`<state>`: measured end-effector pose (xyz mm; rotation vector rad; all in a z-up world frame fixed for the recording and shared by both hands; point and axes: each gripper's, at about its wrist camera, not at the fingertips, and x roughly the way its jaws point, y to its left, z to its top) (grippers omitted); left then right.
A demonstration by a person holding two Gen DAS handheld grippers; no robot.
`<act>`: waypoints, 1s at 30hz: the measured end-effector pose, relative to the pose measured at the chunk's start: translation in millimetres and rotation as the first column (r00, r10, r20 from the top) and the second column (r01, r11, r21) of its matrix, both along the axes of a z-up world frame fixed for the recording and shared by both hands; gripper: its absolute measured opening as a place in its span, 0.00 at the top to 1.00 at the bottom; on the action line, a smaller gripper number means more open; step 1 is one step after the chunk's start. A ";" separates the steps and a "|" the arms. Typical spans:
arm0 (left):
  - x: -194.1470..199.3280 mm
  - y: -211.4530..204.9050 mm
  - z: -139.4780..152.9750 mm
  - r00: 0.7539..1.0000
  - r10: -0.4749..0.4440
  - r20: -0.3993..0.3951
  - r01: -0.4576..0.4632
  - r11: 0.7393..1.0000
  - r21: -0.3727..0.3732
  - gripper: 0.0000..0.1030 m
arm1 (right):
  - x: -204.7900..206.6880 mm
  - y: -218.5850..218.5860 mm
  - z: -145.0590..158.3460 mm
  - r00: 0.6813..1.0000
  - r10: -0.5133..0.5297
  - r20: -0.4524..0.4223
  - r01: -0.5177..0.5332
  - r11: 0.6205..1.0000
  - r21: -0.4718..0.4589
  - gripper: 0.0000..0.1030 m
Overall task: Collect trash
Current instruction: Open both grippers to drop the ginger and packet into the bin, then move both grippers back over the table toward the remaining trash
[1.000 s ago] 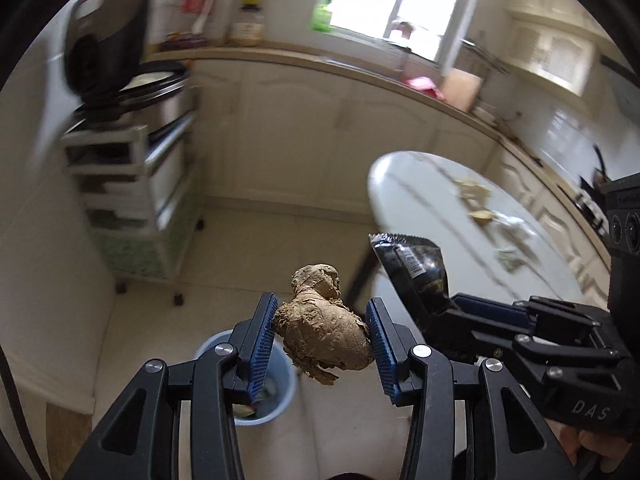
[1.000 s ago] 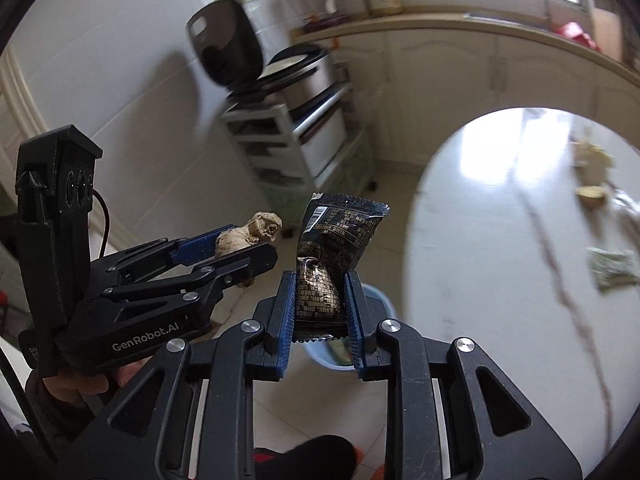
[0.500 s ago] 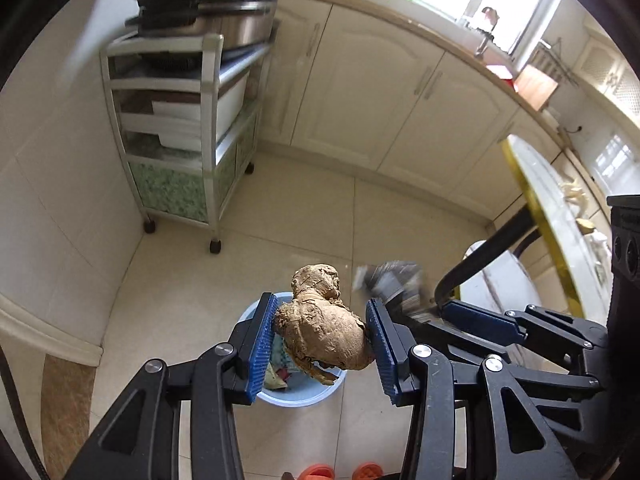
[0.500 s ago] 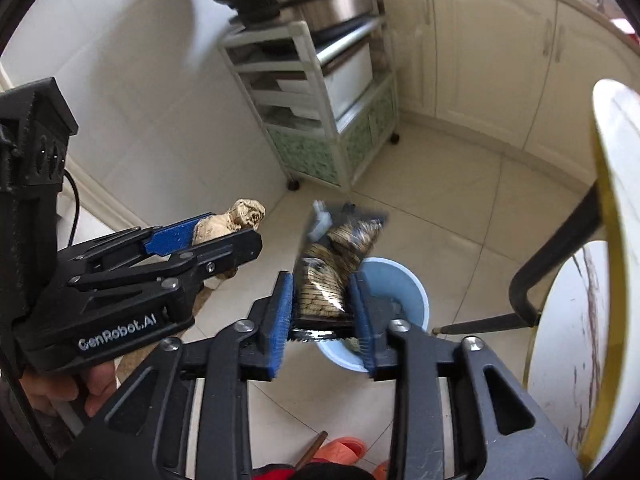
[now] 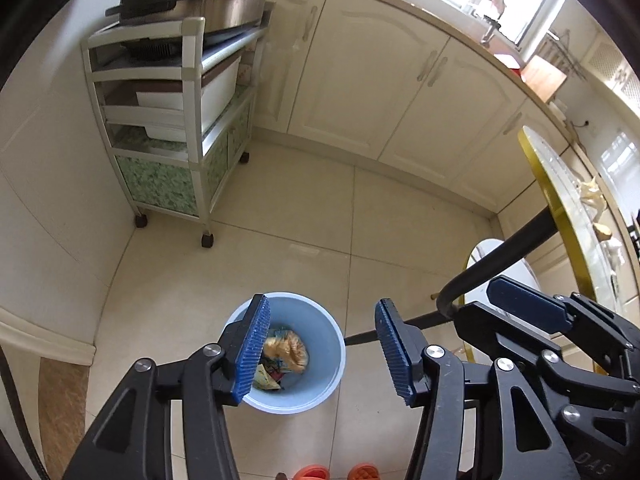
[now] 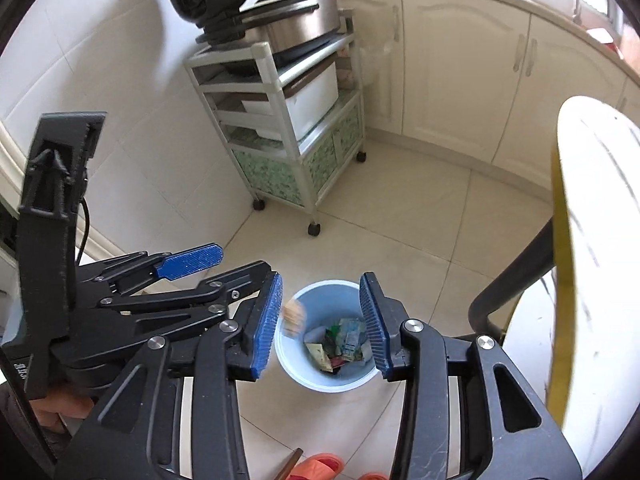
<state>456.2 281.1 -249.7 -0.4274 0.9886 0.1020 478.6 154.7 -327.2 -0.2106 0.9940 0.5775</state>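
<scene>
Bin: round light-blue plastic bin (image 5: 328, 364) on the tiled floor, directly below both claws, wrappers and scraps inside.
Left claw (image 5: 320, 350): spread wide, empty, above the bin.
Right claw (image 6: 320, 320): also spread, nothing held — just beside the left.
Blurred tan lump (image 6: 293, 318): at the bin's near rim, seemingly mid-fall.
Risk: it may clip the rim and bounce onto the floor.
Remaining: scraps on the round gold-edged surface (image 5: 560, 216) beside the bin.

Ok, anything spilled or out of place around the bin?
Nothing spilled on the floor around the blue bin. Both the left gripper and right gripper hang open over it; a blurred tan lump shows at its rim, apparently mid-fall.
</scene>
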 end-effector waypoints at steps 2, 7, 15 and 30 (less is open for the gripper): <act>-3.8 -4.9 7.4 1.000 0.001 0.013 -0.001 1.000 0.003 0.50 | -3.7 -3.0 7.4 1.000 0.001 0.009 -0.001 1.000 0.020 0.59; -24.6 -20.3 36.1 0.998 0.016 0.066 -0.019 0.998 0.053 0.47 | -17.7 -9.5 31.9 0.999 0.015 0.043 -0.018 0.998 0.063 0.59; -53.9 -83.2 109.5 0.973 -0.054 0.225 0.011 0.982 0.186 0.28 | -48.5 -62.9 94.9 0.987 -0.037 0.155 0.013 0.989 0.149 0.46; 31.6 -256.5 134.1 0.921 -0.339 0.193 0.299 0.930 0.212 0.23 | 8.4 -310.3 136.6 0.907 -0.358 0.222 0.371 0.928 -0.021 0.40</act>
